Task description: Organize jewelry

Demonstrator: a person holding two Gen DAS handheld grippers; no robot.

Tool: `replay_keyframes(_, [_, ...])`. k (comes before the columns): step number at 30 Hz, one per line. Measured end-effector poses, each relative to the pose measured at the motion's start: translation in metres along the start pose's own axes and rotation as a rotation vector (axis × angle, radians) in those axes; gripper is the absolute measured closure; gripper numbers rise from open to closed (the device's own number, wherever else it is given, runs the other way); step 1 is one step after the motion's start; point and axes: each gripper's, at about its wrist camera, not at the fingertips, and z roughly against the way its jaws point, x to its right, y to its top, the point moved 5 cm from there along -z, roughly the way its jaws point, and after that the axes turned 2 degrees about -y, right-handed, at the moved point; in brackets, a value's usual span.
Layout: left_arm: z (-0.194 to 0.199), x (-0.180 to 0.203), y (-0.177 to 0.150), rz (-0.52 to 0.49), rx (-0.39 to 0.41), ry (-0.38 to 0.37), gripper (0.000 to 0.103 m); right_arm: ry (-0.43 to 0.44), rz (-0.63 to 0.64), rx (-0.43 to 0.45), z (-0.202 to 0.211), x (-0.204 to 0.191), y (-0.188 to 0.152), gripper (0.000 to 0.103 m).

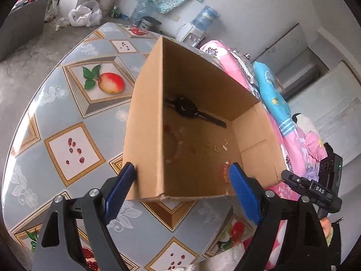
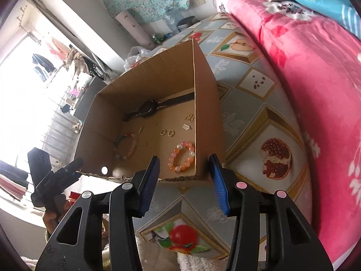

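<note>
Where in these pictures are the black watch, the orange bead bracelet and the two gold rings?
black watch [image 2: 147,109]: right wrist view, on its round face.
orange bead bracelet [image 2: 172,158]: right wrist view, on a bead at its left side.
gold rings [image 2: 163,132]: right wrist view, on the left ring's band.

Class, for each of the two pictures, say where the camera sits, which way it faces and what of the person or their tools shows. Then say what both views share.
Left wrist: sits on the left gripper, looks down into the cardboard box across its left corner; the right gripper shows at the right edge.
Right wrist: sits on the right gripper, looks down across the box's right corner; the left gripper and a hand show at left.
Shared: the box, the watch, the orange bracelet, the patterned tablecloth.
</note>
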Motion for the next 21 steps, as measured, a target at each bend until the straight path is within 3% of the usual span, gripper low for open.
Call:
replay_keyframes(9, [0.004, 0.005, -0.012, -0.061, 0.006, 0.055, 0.02, -0.013, -0.019, 0.003, 0.007, 0.001, -0.014, 0.058])
replay_keyframes(21, [0.014, 0.024, -0.051, -0.088, -0.04, 0.01, 0.019, -0.001, -0.083, 0.009, 0.034, 0.025, -0.047, 0.058])
